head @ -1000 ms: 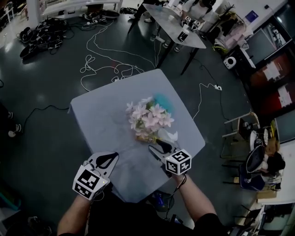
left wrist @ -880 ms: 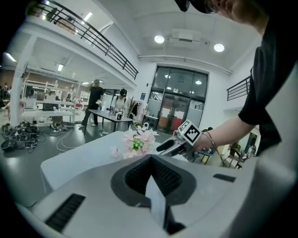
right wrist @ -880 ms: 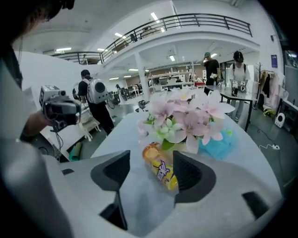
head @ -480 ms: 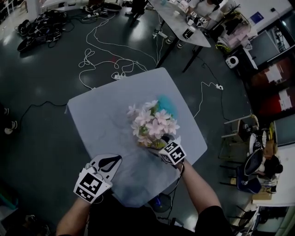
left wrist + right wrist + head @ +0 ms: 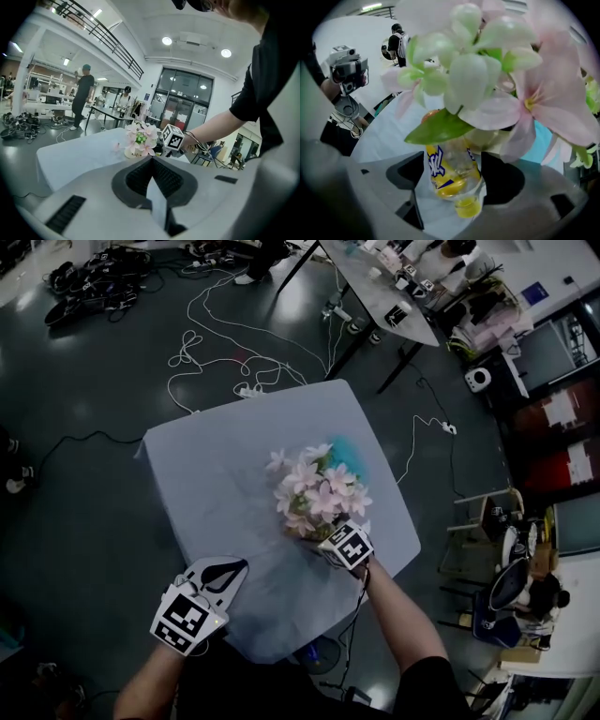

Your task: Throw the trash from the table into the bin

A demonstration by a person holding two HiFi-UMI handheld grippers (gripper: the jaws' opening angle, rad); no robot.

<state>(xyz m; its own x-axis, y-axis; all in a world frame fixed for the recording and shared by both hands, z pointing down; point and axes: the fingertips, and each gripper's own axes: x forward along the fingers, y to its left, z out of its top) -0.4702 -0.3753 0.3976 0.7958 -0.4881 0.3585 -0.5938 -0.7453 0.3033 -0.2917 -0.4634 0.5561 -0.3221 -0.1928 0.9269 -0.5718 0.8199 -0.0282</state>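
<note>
I hold my right tool point(image 5: 453, 187), jaws just opened wide, astride the clear yellow-labelled plastic bottle point(image 5: 445, 164) lying beneath the pink flowers point(image 5: 525, 103), ready to clamp; the left tool point(image 5: 151, 164) idles closed.

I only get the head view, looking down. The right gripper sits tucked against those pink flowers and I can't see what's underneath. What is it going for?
Observer: The right gripper view shows a clear plastic bottle with a yellow label and yellow cap. It lies on the table under the flowers.
Operator: Has it grabbed it?
Observer: Not yet. The right gripper has just been opening its jaws. They stand wide on either side of the bottle, not clamped on it.
Operator: Is the other one holding anything?
Observer: No. The left gripper view shows the left gripper with its jaws shut together and nothing between them.
</note>
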